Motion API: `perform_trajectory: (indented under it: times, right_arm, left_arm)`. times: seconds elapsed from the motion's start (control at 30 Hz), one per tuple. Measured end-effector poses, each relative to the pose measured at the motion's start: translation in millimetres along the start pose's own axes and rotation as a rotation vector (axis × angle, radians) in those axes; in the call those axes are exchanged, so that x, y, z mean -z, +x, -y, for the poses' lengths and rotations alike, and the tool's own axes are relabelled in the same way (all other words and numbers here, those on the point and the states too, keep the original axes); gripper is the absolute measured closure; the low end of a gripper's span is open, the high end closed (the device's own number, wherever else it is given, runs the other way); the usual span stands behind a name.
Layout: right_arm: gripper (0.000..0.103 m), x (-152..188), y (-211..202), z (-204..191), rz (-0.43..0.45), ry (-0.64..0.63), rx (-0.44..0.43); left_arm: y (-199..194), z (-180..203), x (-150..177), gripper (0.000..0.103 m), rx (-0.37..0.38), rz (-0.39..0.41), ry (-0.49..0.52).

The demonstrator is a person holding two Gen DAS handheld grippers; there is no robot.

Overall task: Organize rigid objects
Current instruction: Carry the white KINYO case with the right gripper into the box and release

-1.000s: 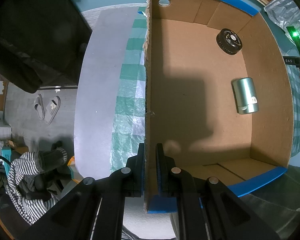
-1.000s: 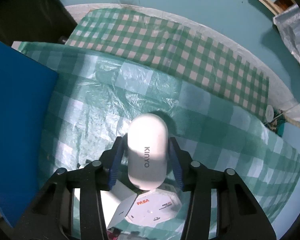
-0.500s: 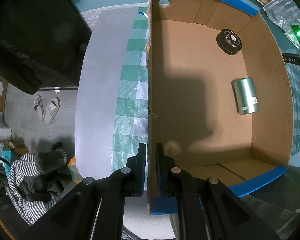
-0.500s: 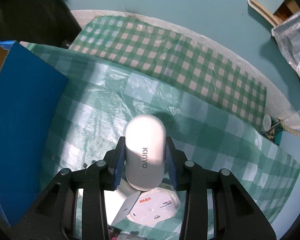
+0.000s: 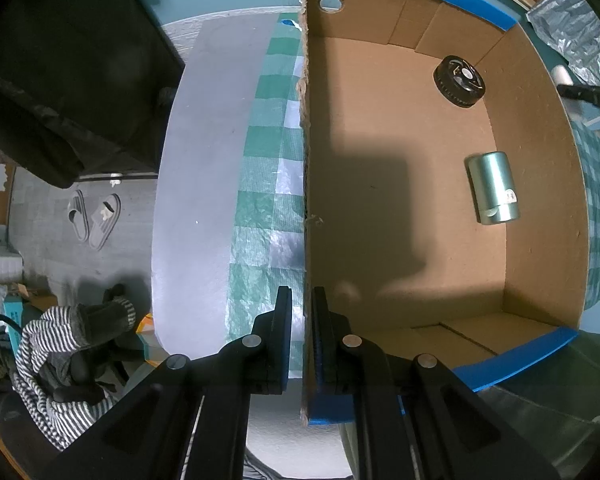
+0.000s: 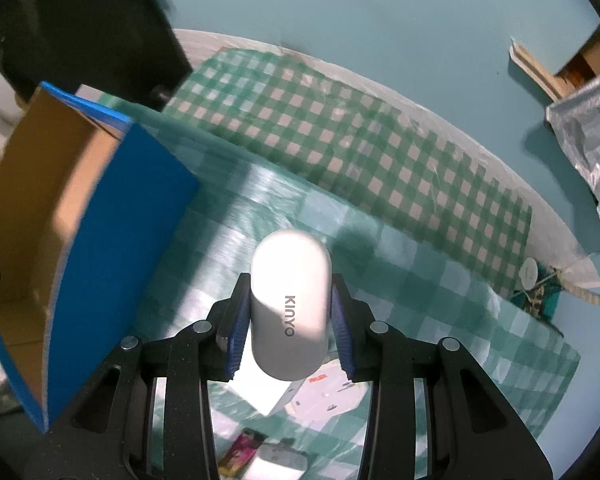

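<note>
White pill-shaped plastic case w/ grey "KINYO" lettering (image 6: 289, 303) sits between the blue pads of the right gripper (image 6: 290, 322), rounded end sticking out past the fingertips, clear of the green-checked plastic tablecloth (image 6: 400, 280) below. Right gripper points steeply down at the cloth, slightly tilted; pads press on both sides of the case, so it's clamped at a narrow width; jaws closed in a bit further on it within the last sec. Under it lie a white octagonal card w/ red print (image 6: 328, 394) and a few small packets, too blurred to ID. Blue-skinned cardboard box (image 6: 116, 216) stands just left of the case in right wrist view, open top showing brown inside. Left gripper (image 5: 302, 334) points straight down, fingers astride the box's near side wall (image 5: 305, 160), one pad outside, one inside, jaws fully closed on the cardboard edge. Inside the box: black round ribbed cap-like disc (image 5: 459, 81) near the far corner, pale green metallic cylinder can (image 5: 493, 187) lying on its side closer in, the two well apart. Right gripper's black tip just shows past the box's right wall in left wrist view.
</note>
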State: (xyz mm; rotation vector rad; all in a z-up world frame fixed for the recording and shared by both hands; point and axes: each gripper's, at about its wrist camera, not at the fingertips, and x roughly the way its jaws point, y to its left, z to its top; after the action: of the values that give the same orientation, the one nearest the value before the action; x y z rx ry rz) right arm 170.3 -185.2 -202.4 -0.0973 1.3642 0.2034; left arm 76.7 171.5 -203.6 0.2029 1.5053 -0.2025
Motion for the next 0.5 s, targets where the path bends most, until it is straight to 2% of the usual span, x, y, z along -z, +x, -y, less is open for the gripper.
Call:
perform_trajectory:
  times: [0.23,0.5]
  right_arm:
    - [0.066,-16.2,-33.6,-27.8,0.042,-0.058,-0.037]
    - [0.066,-32.4,-52.7,-62.6,0.056,-0.132,-0.063]
  left_arm:
    - [0.7,-0.5,0.7,0.094,0.004,0.002,-0.001]
    - [1.0,0.5,2.4,0.094,0.006,0.004,0.001]
